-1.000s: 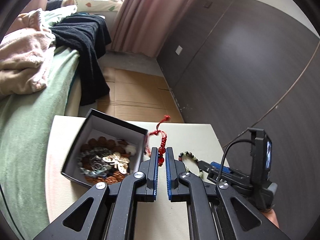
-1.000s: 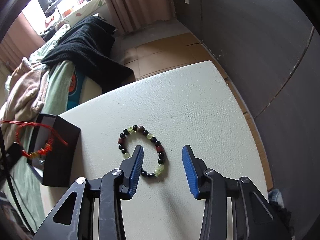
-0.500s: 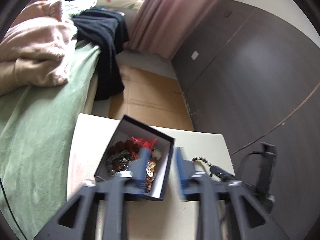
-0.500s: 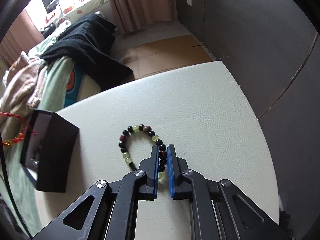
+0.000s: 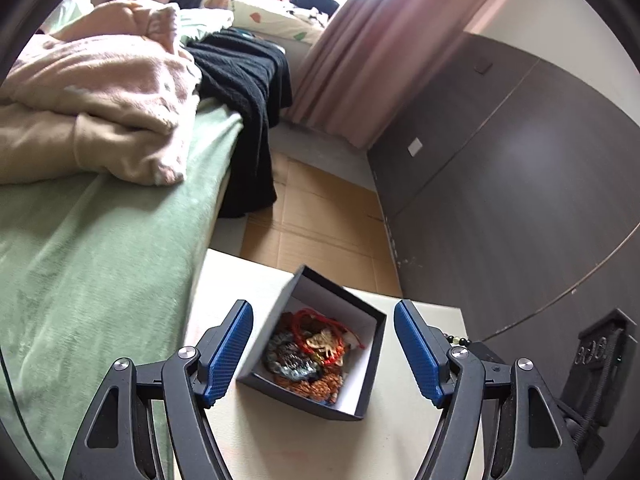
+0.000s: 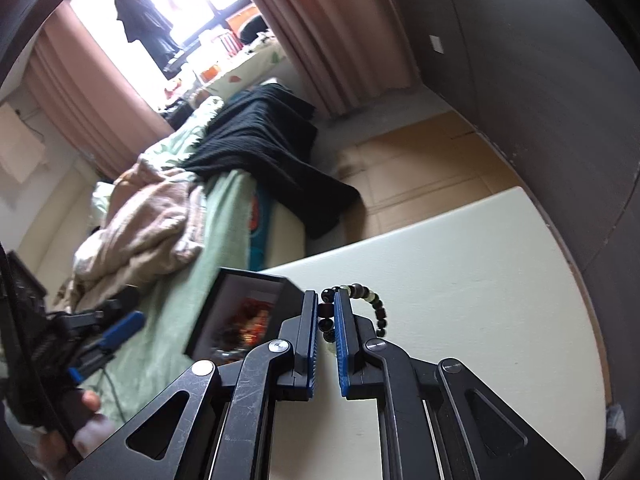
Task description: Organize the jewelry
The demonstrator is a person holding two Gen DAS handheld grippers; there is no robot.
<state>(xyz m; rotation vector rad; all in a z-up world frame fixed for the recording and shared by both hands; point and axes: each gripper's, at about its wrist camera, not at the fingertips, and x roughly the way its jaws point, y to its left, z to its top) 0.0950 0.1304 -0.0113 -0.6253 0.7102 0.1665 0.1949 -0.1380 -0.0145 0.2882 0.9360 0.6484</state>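
Bedroom setting: green-covered bed [image 5: 100,248] with pink blanket and black garment, pink curtains, dark panelled wall, cardboard on the floor. Cream-topped counter [image 6: 480,300] beside the bed, carrying a small open black cardboard box with white lining [image 5: 366,314].

Left gripper [image 5: 322,354]: poised over the box, jaws just opened wide and released, nothing between the blue pads. Red cord bracelet [image 5: 316,326] lying inside the box on top of a heap of other beaded pieces and a pale gold ornament.

Right gripper [image 6: 325,346]: jaws clenched on a round-bead bracelet of black, pale green and brown beads [image 6: 370,306], one stretch of the strand pinched between the pads, the remaining loop curving out to the right of the jaws. Seemingly lifted clear of the counter, though contact of the lowest beads cannot be ruled out. Box visible just left of the jaws, opening tilted toward the camera.

Step in hand, as judged: red bracelet deposited, beaded bracelet picked up and due for transfer to the same box. Next move calls for clearing the left gripper from above the box, carrying the right gripper leftward over the opening, and releasing only once the dangling loop hangs inside the walls rather than across the rim.
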